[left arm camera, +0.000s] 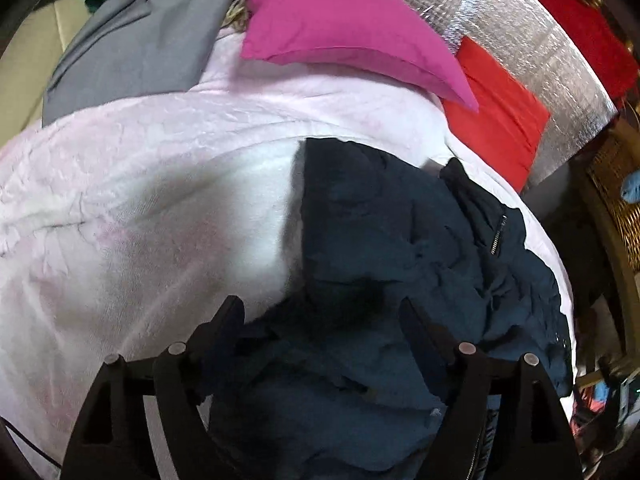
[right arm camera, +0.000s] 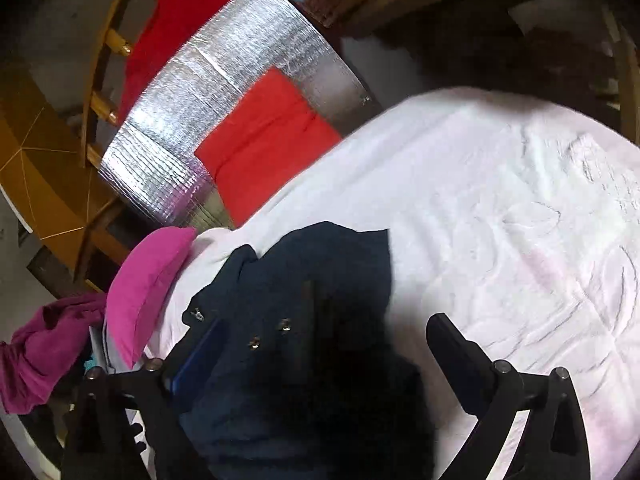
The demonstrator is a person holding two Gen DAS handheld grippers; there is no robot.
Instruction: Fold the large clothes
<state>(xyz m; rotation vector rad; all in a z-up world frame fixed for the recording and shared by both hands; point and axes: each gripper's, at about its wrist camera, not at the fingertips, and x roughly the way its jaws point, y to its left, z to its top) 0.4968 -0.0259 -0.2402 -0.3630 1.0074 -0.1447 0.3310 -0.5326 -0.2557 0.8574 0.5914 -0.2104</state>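
Observation:
A dark navy jacket (left arm camera: 380, 260) with a zip lies crumpled on a pale pink blanket (left arm camera: 140, 200). My left gripper (left arm camera: 320, 308) is open just above the jacket's near part, fingers spread to either side of the cloth. In the right wrist view the same jacket (right arm camera: 320, 280) lies under my right gripper (right arm camera: 324, 332), which is open; its right finger (right arm camera: 452, 344) is over the blanket (right arm camera: 500, 220), and its left finger is partly hidden by dark cloth with snap studs.
A magenta pillow (left arm camera: 340, 28) and a red folded cloth (left arm camera: 500, 112) lie beyond the jacket on a silver foil mat (left arm camera: 540, 60). A grey garment (left arm camera: 132, 48) lies at the far left. A wicker basket (left arm camera: 616, 200) stands on the right. A purple garment (right arm camera: 44, 348) hangs at left.

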